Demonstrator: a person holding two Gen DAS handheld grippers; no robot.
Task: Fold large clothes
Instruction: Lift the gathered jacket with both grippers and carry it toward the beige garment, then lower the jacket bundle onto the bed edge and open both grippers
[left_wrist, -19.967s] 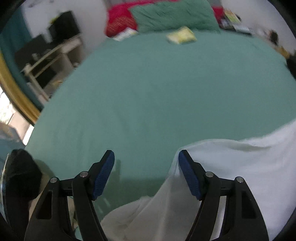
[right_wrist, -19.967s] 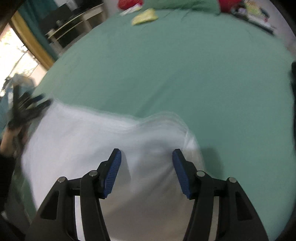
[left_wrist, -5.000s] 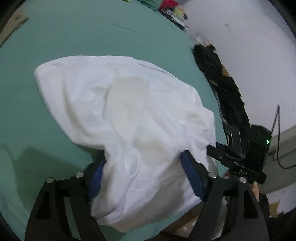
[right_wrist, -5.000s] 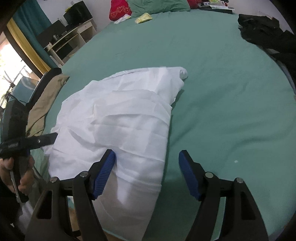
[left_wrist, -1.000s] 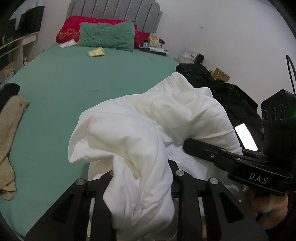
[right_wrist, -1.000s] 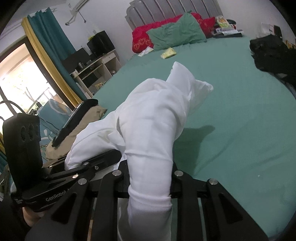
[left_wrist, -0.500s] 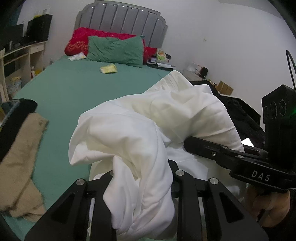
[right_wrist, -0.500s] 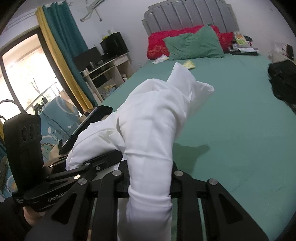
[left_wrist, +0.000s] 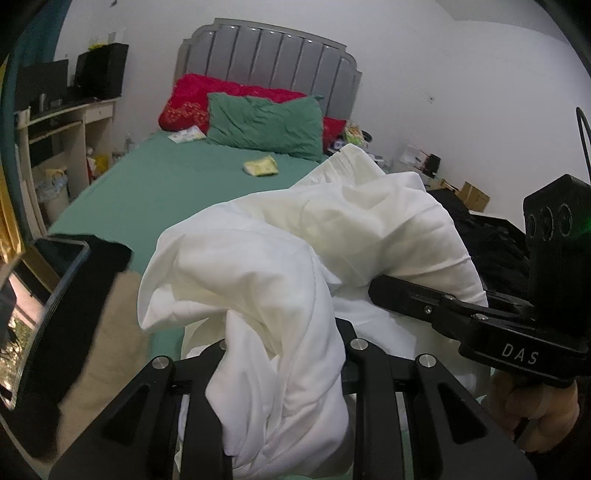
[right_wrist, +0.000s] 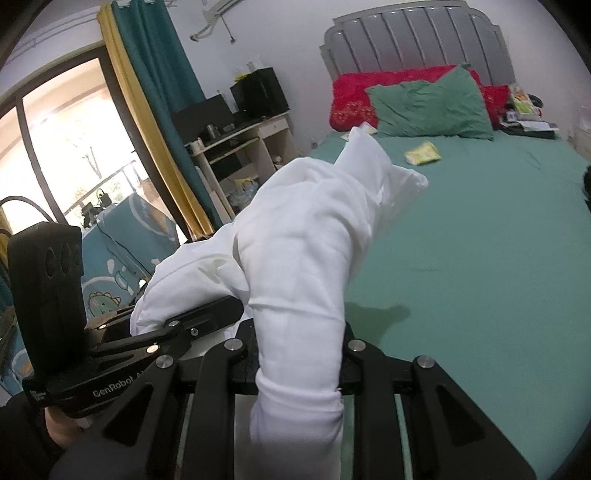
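Observation:
A large white garment (left_wrist: 295, 258) is bunched and held up above the foot of the green bed (left_wrist: 177, 184). My left gripper (left_wrist: 284, 347) is shut on one bunch of it; the cloth hides the fingertips. My right gripper (right_wrist: 299, 343) is shut on another bunch of the white garment (right_wrist: 306, 236), which drapes forward over it. Each gripper shows in the other's view, the right one (left_wrist: 461, 310) at the right and the left one (right_wrist: 147, 339) at the left, close together.
Green pillow (left_wrist: 266, 125) and red pillows (left_wrist: 184, 107) lie at the grey headboard. A small yellow packet (left_wrist: 260, 166) lies on the sheet. Black clothes (left_wrist: 491, 236) are piled at the right edge. Beige and black garments (left_wrist: 92, 295) lie at the left. A desk (right_wrist: 236, 147) and curtains (right_wrist: 155, 92) stand left.
Both grippers have lifted and tilted upward with the garment still clamped; the headboard, window and walls now show more, and the bed sits lower in view.

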